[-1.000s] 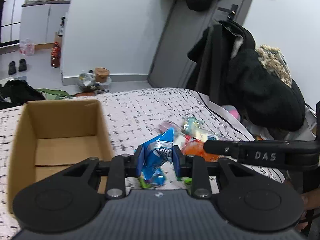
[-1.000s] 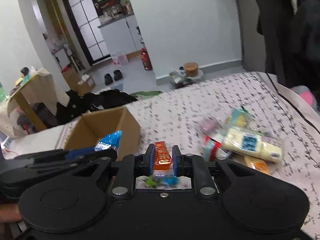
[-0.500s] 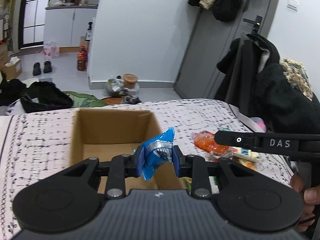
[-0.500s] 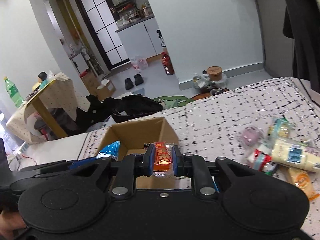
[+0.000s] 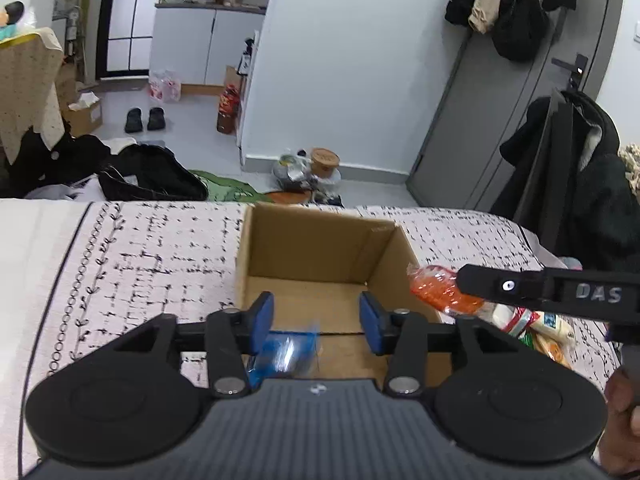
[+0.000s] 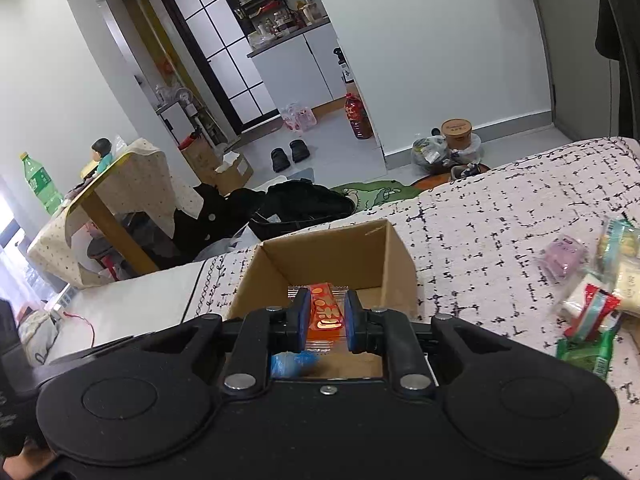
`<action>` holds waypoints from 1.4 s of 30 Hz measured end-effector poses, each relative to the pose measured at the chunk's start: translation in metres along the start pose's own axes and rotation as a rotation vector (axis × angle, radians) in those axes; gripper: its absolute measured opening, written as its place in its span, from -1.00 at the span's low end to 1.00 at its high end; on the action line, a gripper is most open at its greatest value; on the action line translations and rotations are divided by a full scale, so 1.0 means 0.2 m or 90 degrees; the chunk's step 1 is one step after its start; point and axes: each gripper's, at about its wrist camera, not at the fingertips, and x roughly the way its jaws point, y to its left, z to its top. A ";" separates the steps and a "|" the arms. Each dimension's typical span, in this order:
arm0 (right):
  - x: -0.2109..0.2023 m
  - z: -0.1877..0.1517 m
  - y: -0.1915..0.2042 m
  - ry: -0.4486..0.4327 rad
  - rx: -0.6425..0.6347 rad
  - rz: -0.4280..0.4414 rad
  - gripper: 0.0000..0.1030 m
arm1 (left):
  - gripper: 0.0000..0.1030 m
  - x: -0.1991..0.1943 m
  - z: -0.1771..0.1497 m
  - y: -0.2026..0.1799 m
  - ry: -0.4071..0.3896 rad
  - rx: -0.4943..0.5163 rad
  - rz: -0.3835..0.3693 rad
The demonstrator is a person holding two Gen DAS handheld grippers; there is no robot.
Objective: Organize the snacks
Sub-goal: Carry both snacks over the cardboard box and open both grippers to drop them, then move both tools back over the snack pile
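Our left gripper (image 5: 316, 316) has just been opening, its jaws now apart over the cardboard box (image 5: 320, 248). The blue snack packet (image 5: 284, 354) – shiny, crinkled, blurred – sits below them inside the box, free of the pads. Our right gripper (image 6: 324, 316) is clamped on the orange snack packet (image 6: 325, 312) – glossy, clear-edged wrapper – above the box's near edge.
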 end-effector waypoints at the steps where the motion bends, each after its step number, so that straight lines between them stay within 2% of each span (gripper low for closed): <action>1: 0.00 0.00 0.00 -0.002 0.003 0.003 -0.66 | 0.11 -0.01 0.00 0.00 -0.006 -0.002 -0.002; 5: 0.04 0.00 0.01 0.001 0.009 0.033 -0.56 | 0.23 -0.06 0.00 0.03 -0.016 -0.017 -0.002; 6: 0.03 0.00 0.01 -0.002 0.007 0.034 -0.42 | 0.25 -0.06 0.00 0.03 -0.014 -0.020 -0.002; 7: 0.03 0.00 0.01 -0.004 0.005 0.033 -0.08 | 0.29 -0.06 0.00 0.03 -0.011 -0.021 -0.001; 9: 0.01 0.00 0.00 -0.013 0.010 0.028 0.21 | 0.35 -0.06 -0.01 0.04 -0.003 -0.026 0.008; 12: -0.02 -0.01 -0.04 -0.010 0.020 0.030 0.23 | 0.40 -0.06 -0.03 0.04 -0.002 -0.028 0.017; 14: -0.05 -0.02 -0.08 -0.007 0.022 0.008 0.43 | 0.43 -0.06 -0.04 0.03 0.001 -0.030 0.020; 16: -0.09 -0.03 -0.12 -0.016 0.027 -0.013 0.78 | 0.46 -0.06 -0.05 0.02 0.011 -0.037 0.017; 18: -0.14 -0.03 -0.16 -0.028 0.029 -0.023 0.95 | 0.56 -0.05 -0.05 0.01 0.017 -0.037 0.013; 23: -0.24 -0.03 -0.24 -0.029 0.038 -0.040 1.00 | 0.92 -0.06 -0.07 -0.06 0.016 -0.025 -0.010; 25: -0.28 -0.03 -0.26 -0.033 0.039 -0.043 1.00 | 1.00 -0.05 -0.08 -0.09 0.018 -0.020 -0.016; 34: -0.44 -0.02 -0.40 -0.050 0.048 -0.074 1.00 | 1.00 -0.04 -0.08 -0.24 0.033 0.032 -0.055; 42: -0.53 -0.05 -0.50 -0.036 0.036 -0.117 1.00 | 1.00 -0.01 -0.08 -0.34 0.045 0.066 -0.069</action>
